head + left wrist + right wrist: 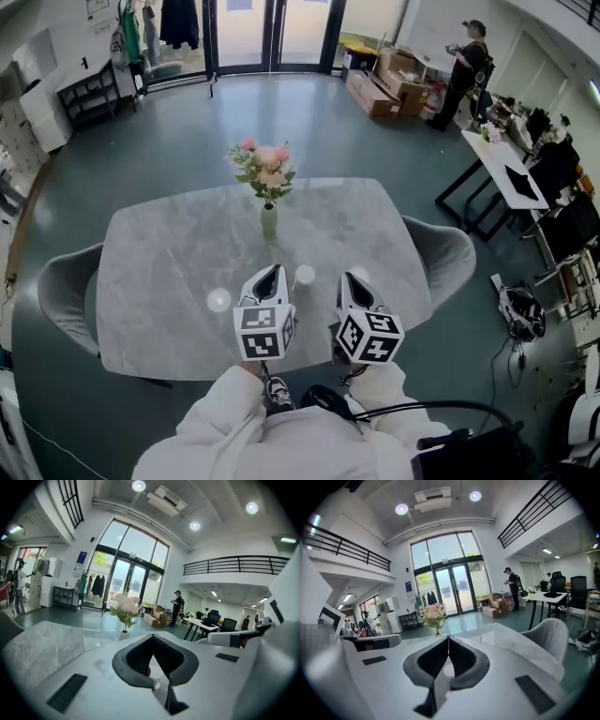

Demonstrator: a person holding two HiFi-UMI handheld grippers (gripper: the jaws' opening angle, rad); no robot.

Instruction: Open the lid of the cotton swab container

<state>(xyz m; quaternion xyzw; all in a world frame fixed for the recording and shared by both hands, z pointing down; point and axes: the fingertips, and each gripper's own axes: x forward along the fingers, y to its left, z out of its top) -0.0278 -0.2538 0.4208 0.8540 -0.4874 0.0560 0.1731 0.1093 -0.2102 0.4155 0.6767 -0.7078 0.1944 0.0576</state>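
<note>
Item: cotton swab container (pixel 304 275), small, white and round, standing upright on the grey marble-look table (pixel 159 272), near the front edge and this side of the vase of pink flowers (pixel 268 220); it is too small in the head view for us to make out its lid seam or any hinge, and we judge the lid not yet opened. Tools: left gripper (pixel 270 277), jaws pressed together with nothing between them, tip just to the left of the container; right gripper (pixel 353 284), jaws likewise closed and empty, tip off to the container's right and a little apart from it. Both point forward over the table at a shallow downward slant, with the container between them. Step in hand, as we judge it: the approach, with no grip yet taken. Handling notes: we would spread one gripper's jaws before closing in, clamp the container's body low so that it cannot tip or slide on the smooth top, and leave the lid clear; the other gripper then works the lid's edge upward with a narrow tip. A light container will skid if it is pushed sideways first. Surroundings: two grey chairs (pixel 66 291) at the table's sides.
</note>
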